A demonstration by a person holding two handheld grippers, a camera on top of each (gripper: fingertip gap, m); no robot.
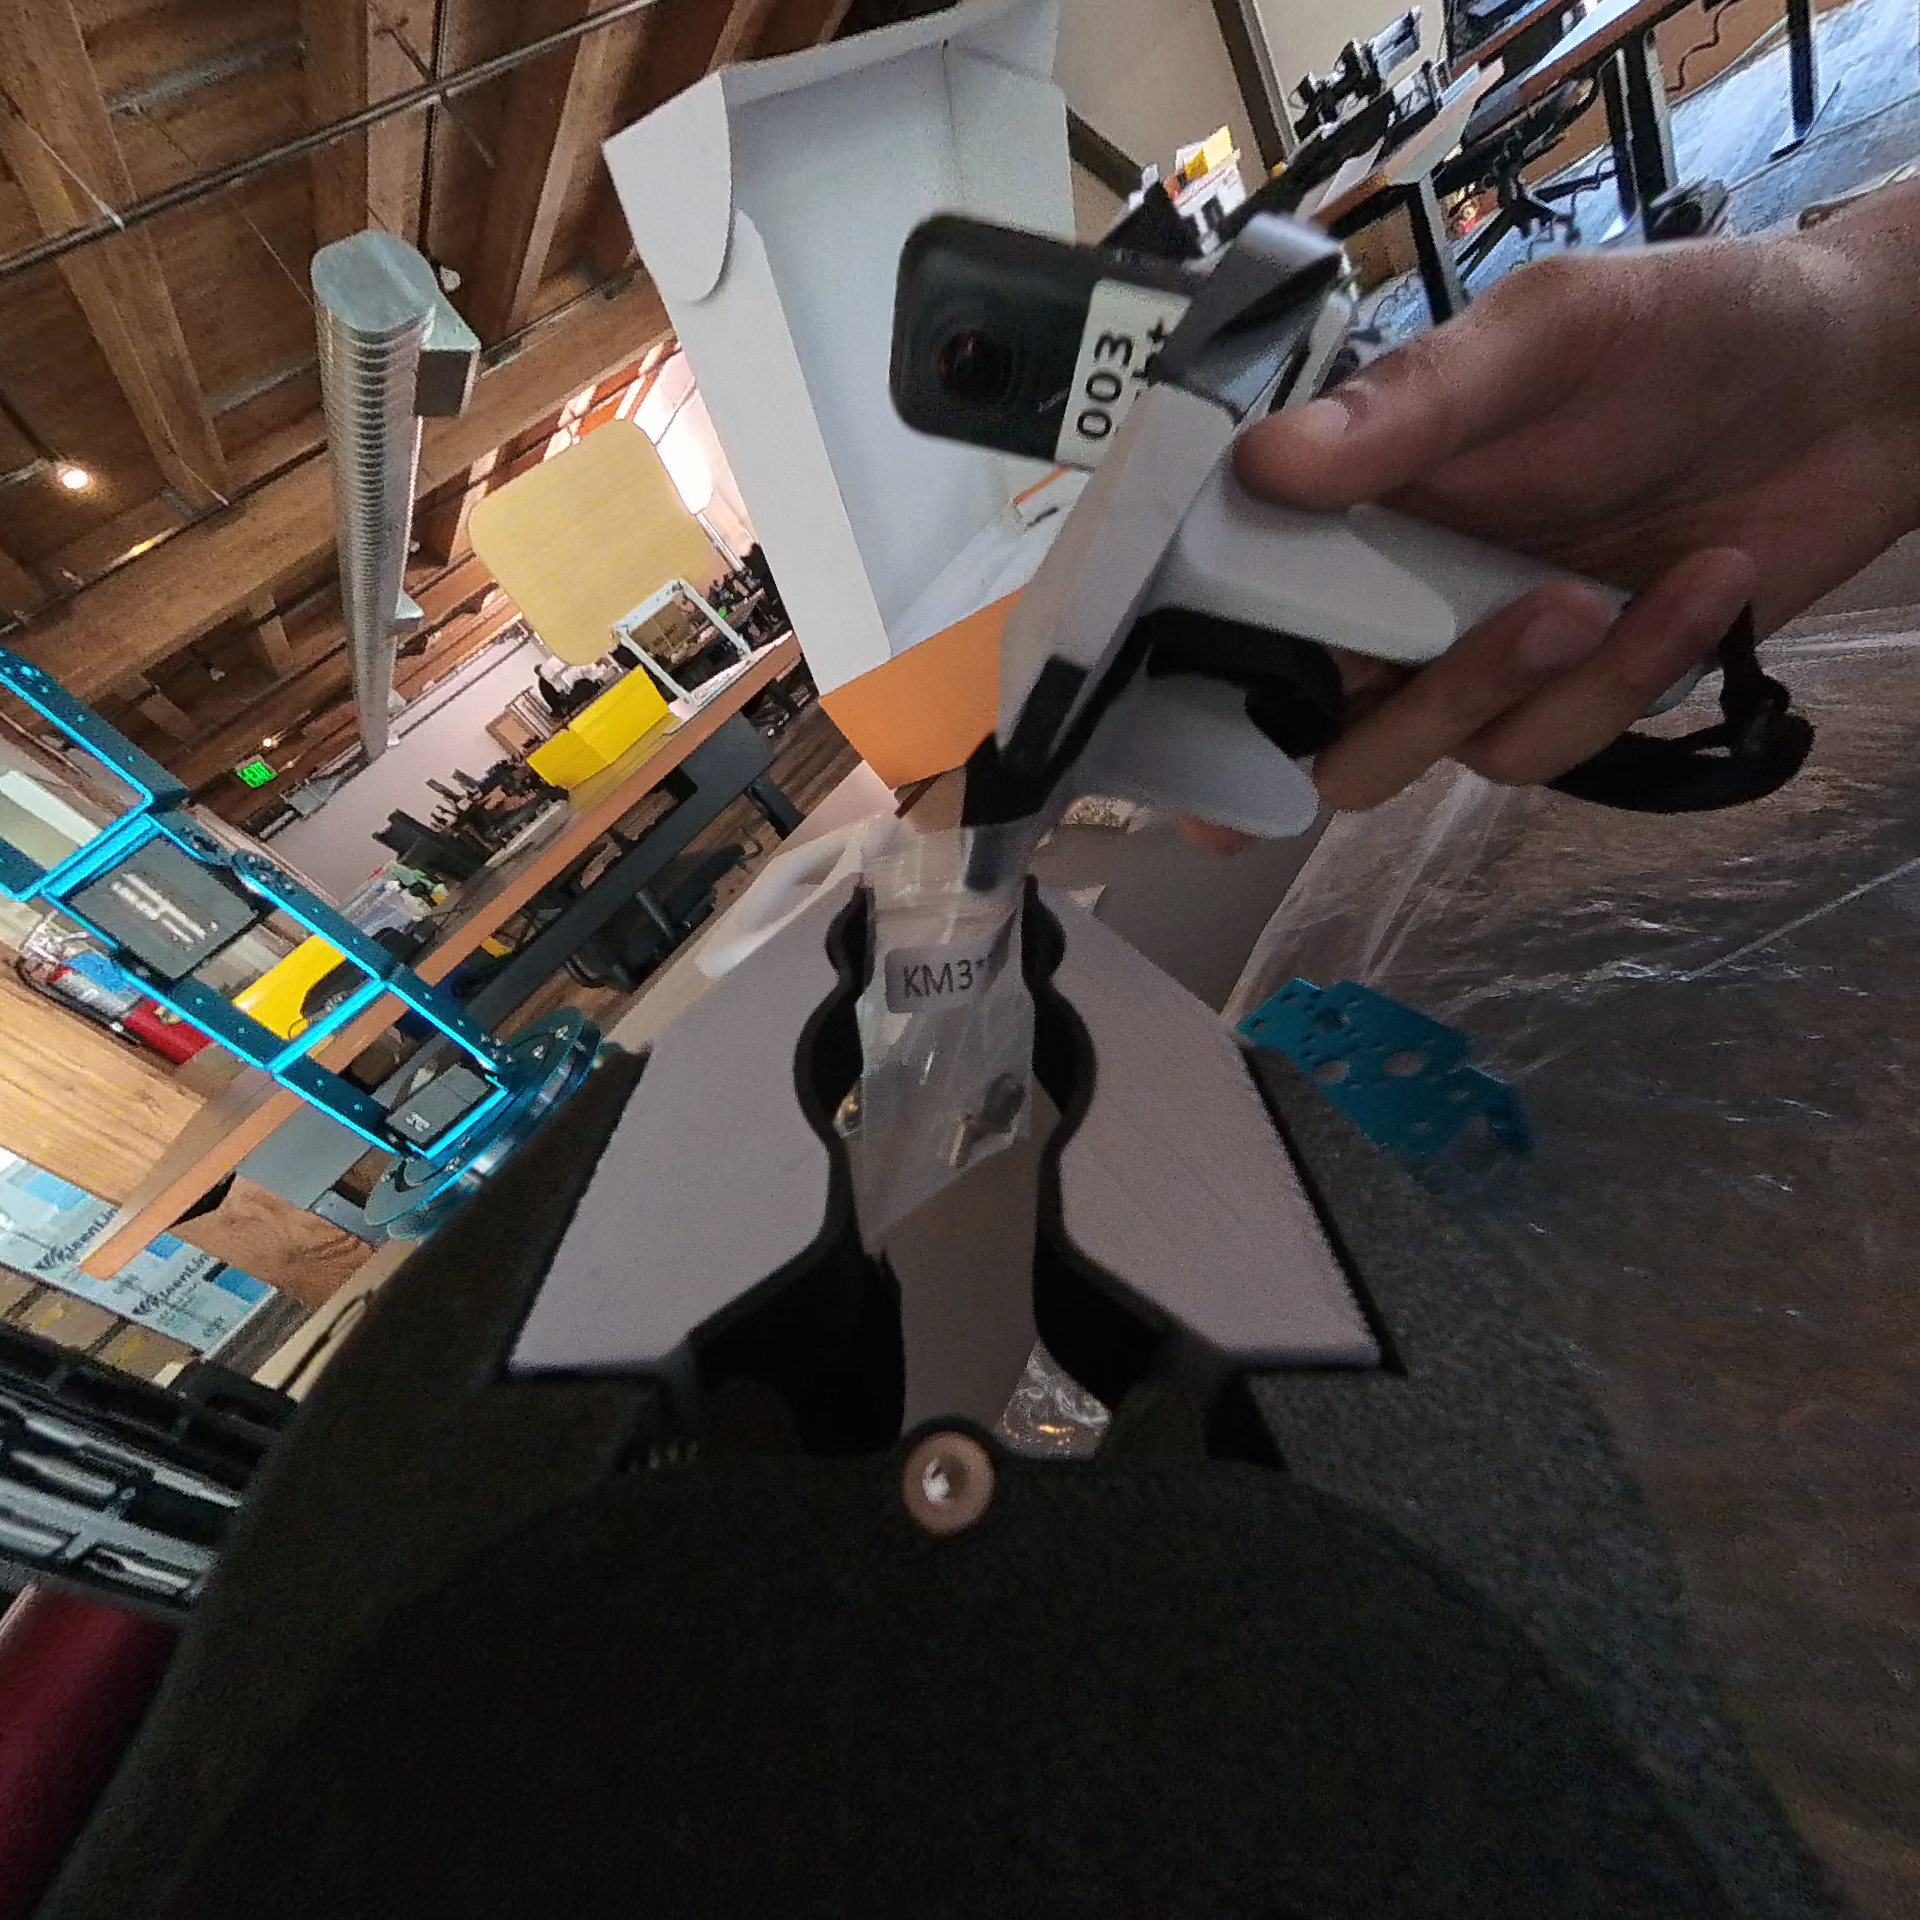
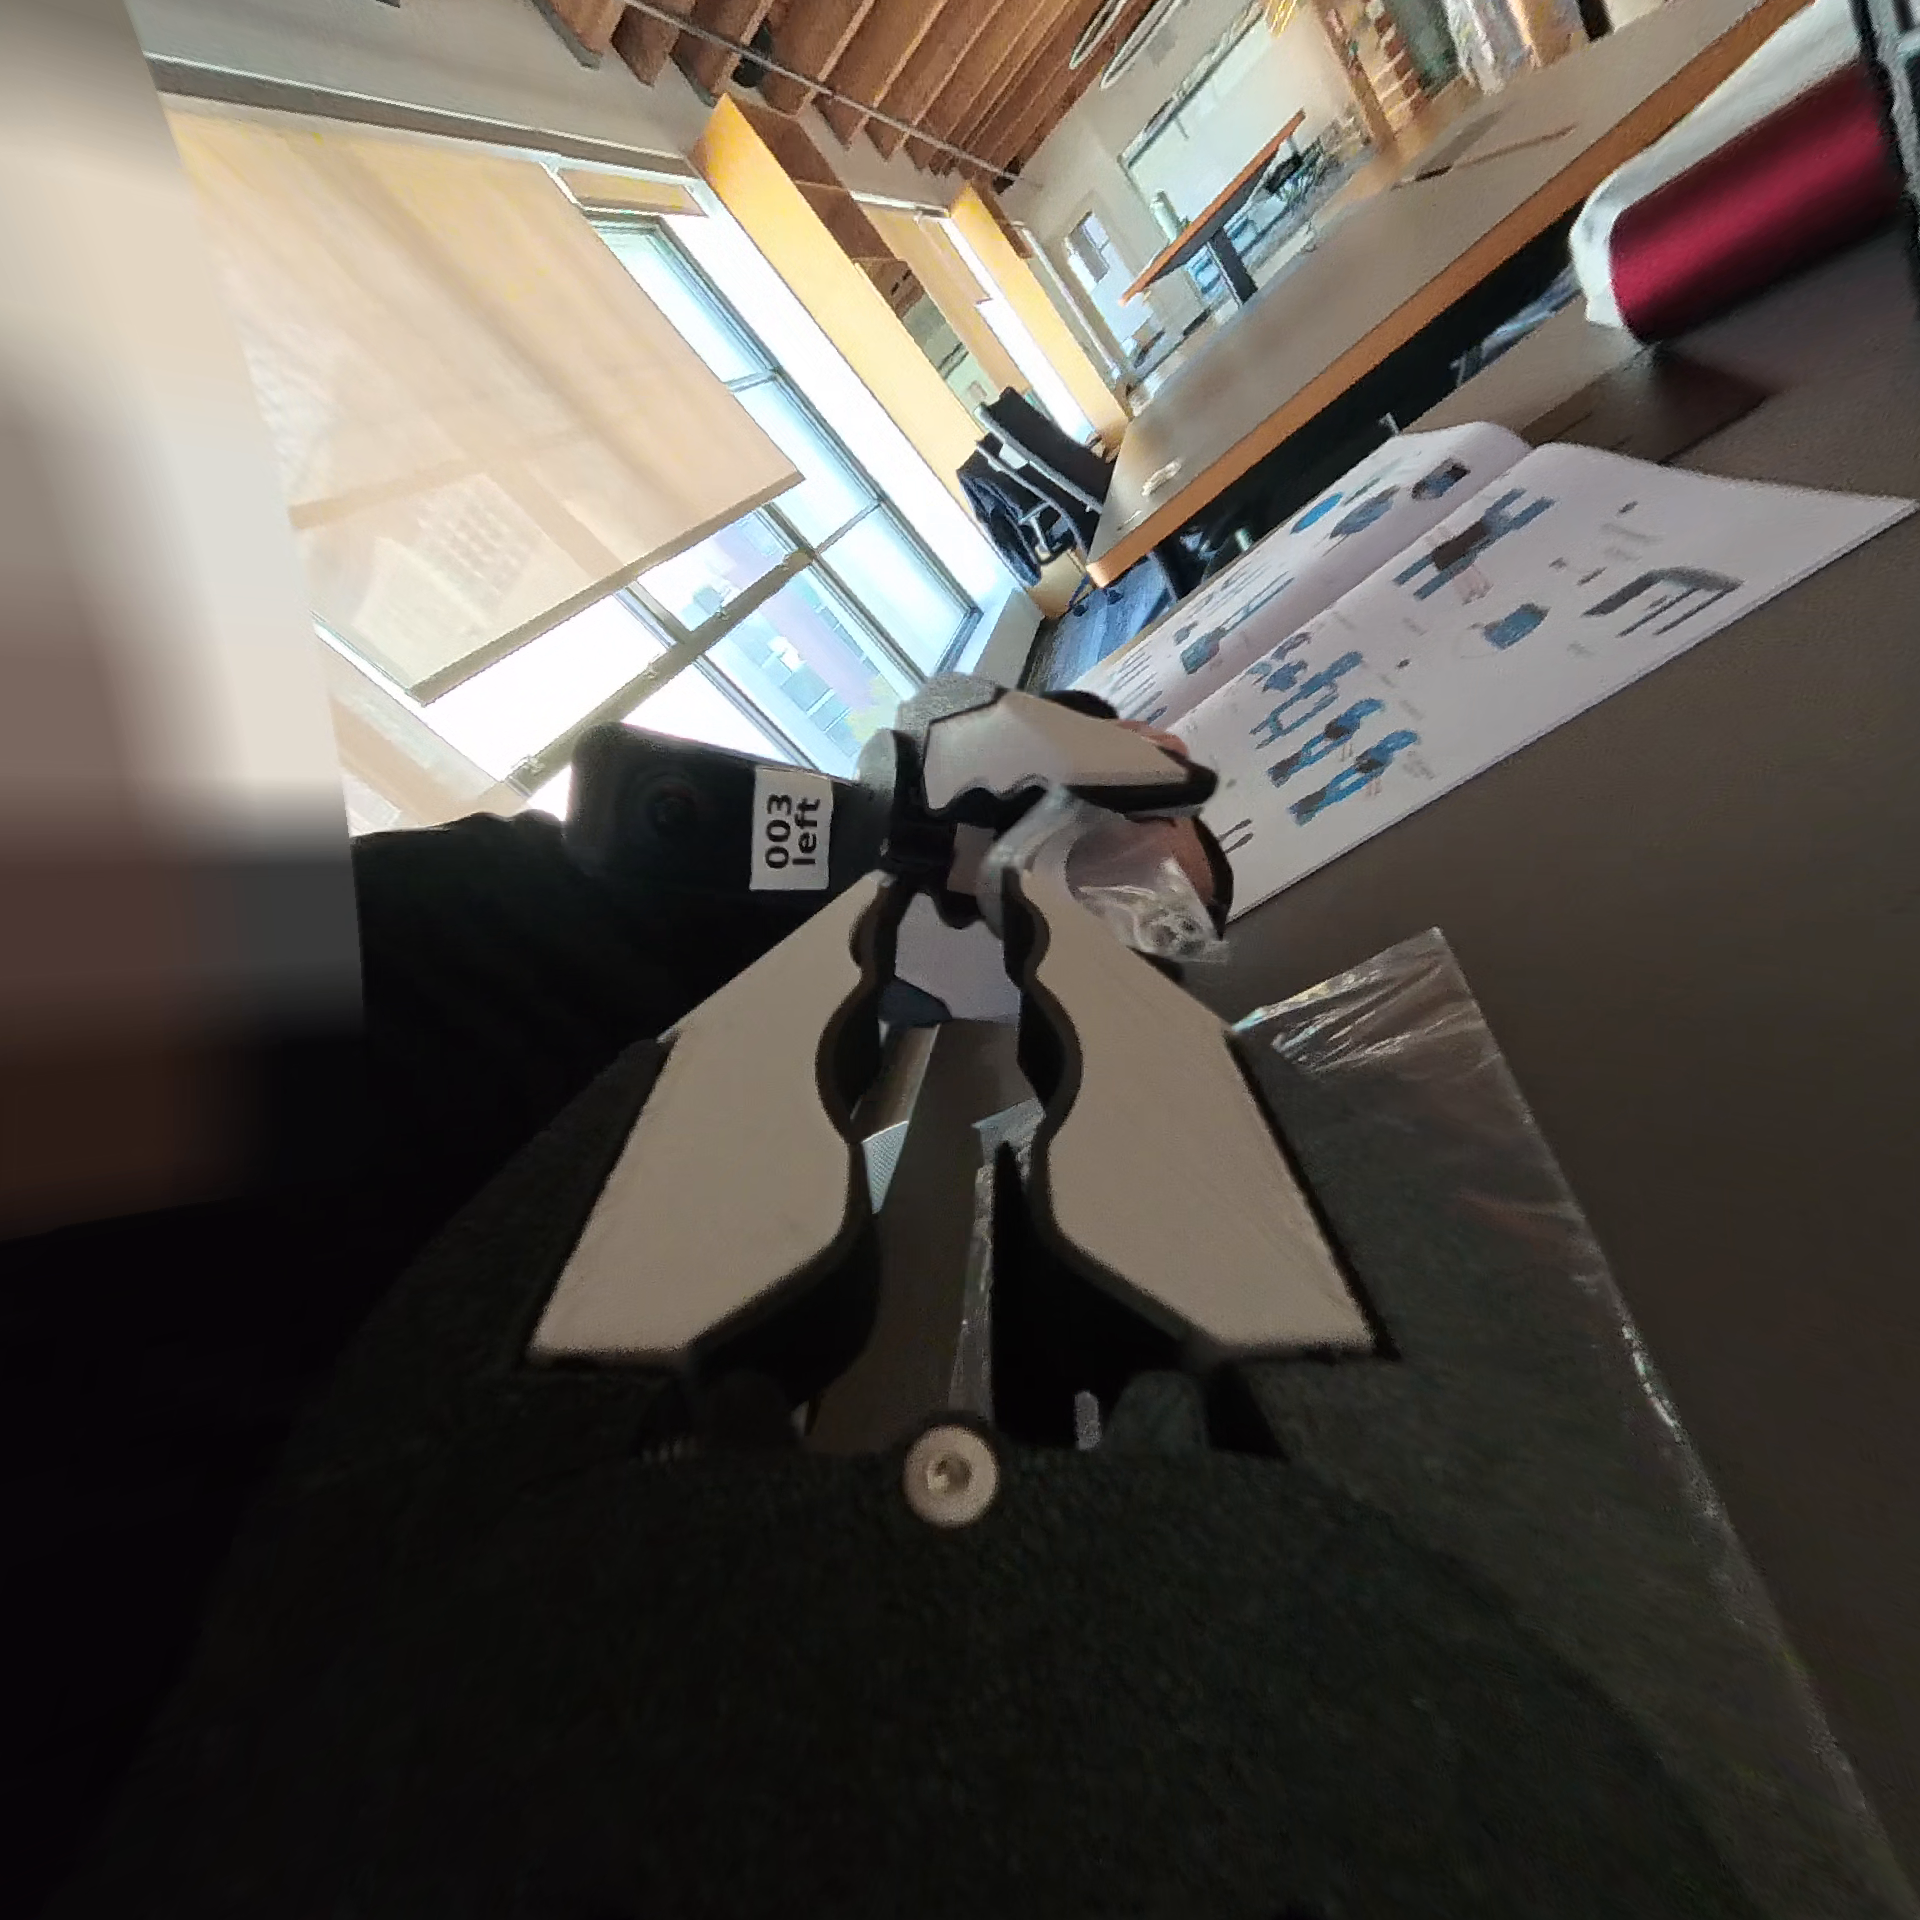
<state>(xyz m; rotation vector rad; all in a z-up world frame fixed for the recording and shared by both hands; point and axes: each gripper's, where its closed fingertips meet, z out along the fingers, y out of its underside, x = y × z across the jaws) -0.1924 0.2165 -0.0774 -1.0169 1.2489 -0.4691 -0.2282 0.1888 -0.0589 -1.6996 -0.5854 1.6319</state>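
Observation:
My left gripper (image 1: 940, 914) is shut on a small clear plastic bag (image 1: 935, 1049) with a white label and a few dark screws inside, held up off the table. My right gripper (image 1: 992, 857), held by a hand (image 1: 1610, 468), comes in from the upper right with its black tips pinched on the bag's top edge. In the right wrist view my right gripper (image 2: 945, 914) meets the left gripper (image 2: 1049, 821) tip to tip, with the bag (image 2: 1153, 904) hanging just to the right.
An open white box with an orange base (image 1: 831, 364) stands behind the grippers. A blue perforated bracket (image 1: 1382, 1070) and clear plastic sheet (image 1: 1610, 935) lie on the dark table. A blue frame assembly (image 1: 239, 966) stands left. An open instruction booklet (image 2: 1455, 644) lies beyond. One gripper's finger ends stand about 4 centimetres off the other's.

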